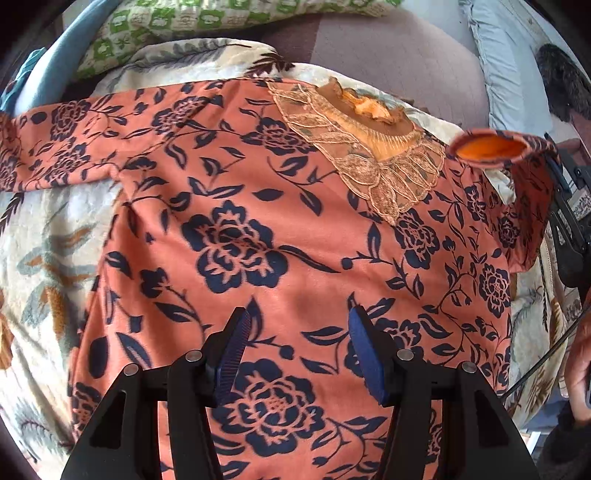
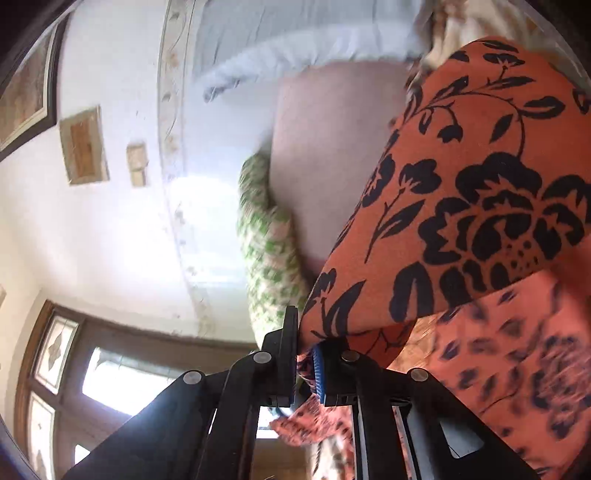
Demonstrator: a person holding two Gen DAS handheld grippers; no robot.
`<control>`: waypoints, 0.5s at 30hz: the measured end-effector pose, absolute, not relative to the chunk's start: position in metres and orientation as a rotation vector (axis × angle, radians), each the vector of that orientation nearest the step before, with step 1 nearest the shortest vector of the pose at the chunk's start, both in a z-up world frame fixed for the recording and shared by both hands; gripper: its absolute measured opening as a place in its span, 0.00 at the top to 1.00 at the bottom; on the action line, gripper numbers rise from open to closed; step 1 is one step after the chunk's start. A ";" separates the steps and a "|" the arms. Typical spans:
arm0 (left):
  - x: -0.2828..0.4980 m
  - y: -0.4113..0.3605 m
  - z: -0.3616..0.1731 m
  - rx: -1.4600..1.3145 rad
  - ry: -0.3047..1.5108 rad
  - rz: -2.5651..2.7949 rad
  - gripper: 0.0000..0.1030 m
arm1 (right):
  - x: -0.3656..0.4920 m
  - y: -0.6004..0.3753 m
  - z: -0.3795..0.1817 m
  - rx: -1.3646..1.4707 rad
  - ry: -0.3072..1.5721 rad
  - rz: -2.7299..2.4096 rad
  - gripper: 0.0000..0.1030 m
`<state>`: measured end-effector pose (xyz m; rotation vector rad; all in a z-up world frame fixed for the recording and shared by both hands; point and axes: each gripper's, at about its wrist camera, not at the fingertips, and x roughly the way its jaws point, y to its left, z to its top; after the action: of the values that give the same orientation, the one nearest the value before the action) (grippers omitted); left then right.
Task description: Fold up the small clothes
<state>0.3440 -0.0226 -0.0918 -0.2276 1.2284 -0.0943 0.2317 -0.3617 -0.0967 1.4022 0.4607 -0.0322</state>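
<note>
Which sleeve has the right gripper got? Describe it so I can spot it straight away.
Start at the orange floral top spread on the cream leafy blanket. Beside its lace collar, one sleeve stands lifted, open cuff showing bright orange lining; the other sleeve lies flat.

The left wrist view is aimed steeply down from just above the dress, which is seen nearly whole on the blanket. The right wrist view is rolled sideways and aimed almost level, close against a lifted sleeve, toward the wall. The dress, sleeve and green pillow are shared.
</note>
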 end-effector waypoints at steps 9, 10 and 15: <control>0.315 0.054 -0.083 -0.380 1.202 -0.008 0.46 | 0.276 -0.237 -0.215 1.305 0.952 -0.106 0.86; 0.317 0.058 -0.084 -0.403 1.202 -0.008 0.46 | 0.270 -0.233 -0.219 1.285 0.984 -0.112 0.79; 0.338 0.052 -0.092 -0.514 1.213 -0.053 0.46 | 0.218 -0.251 -0.182 1.184 0.972 -0.098 0.59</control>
<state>0.3381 0.0523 -0.0923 -0.5140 1.2129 -0.0529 0.2180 -0.2513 -0.1821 1.1837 0.9723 -0.0978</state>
